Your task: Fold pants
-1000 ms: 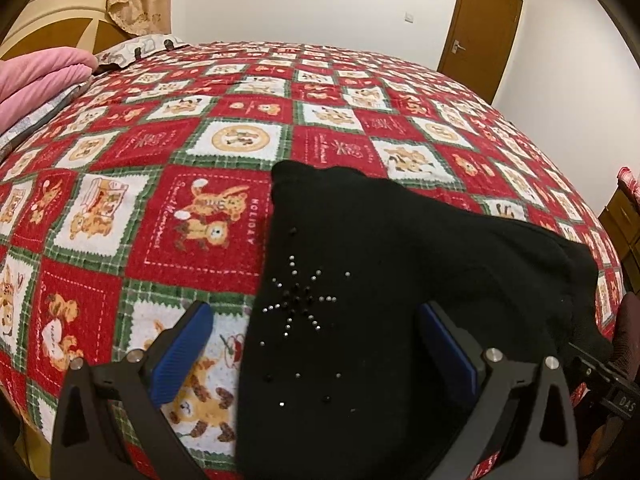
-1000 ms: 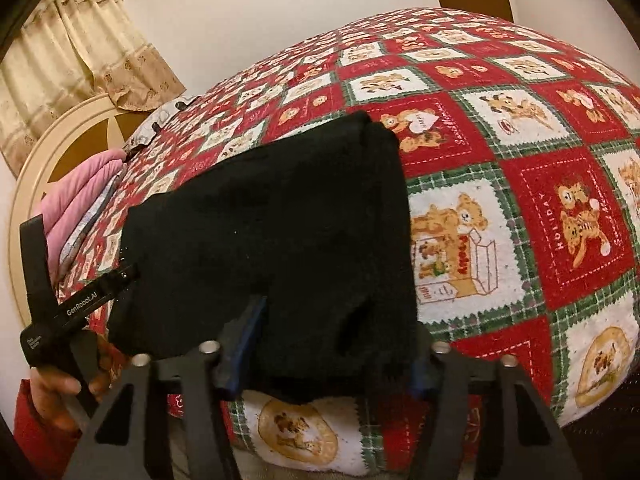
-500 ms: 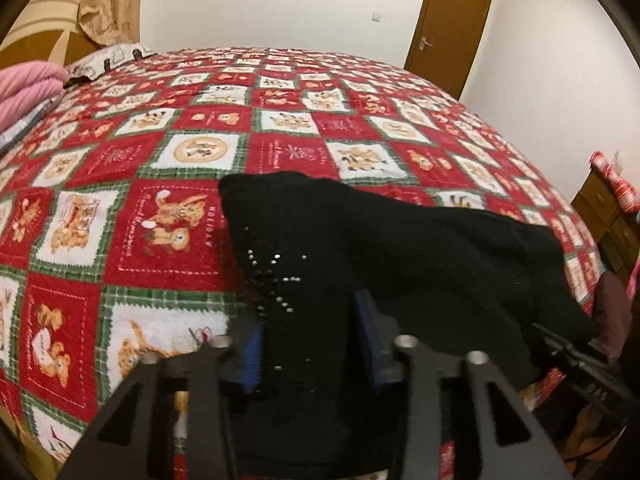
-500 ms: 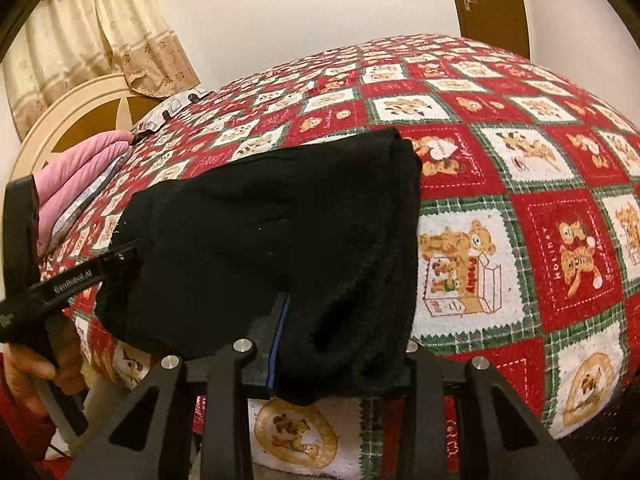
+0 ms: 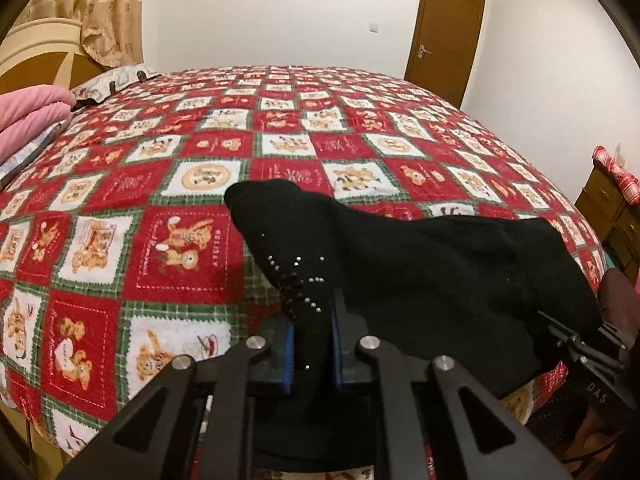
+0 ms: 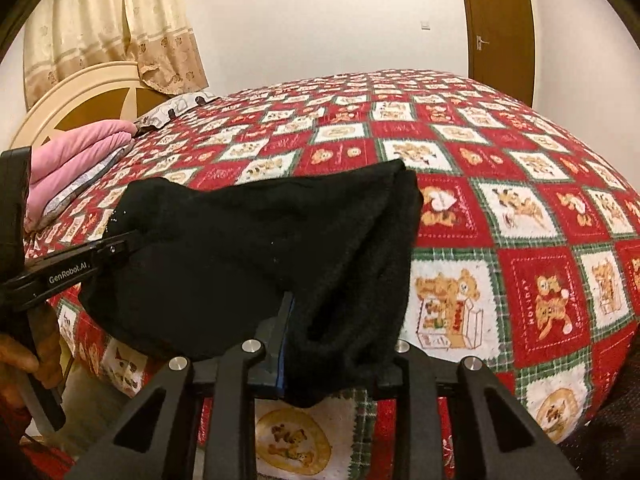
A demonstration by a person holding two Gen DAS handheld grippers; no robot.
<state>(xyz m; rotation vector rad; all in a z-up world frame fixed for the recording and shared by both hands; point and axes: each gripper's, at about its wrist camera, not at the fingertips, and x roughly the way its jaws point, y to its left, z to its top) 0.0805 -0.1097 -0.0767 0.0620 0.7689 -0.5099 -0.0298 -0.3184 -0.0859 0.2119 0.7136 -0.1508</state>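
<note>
In the left wrist view, the left tongs [image 5: 312, 354] are clamped on the near edge of the black knitted pants [image 5: 420, 276], close to a star of small shiny studs. The pants lie at the near edge of the bed, on the red and green checked quilt with bear pictures [image 5: 192, 184]. Behind them the quilt is free up to the brown wooden door [image 5: 444, 32].

In the right wrist view, the right tongs [image 6: 336, 356] are closing, with the thick folded edge of the pants pressed between their pads. The left tongs come from the left and grip the other corner. Right of the pants, much free quilt remains.
</note>
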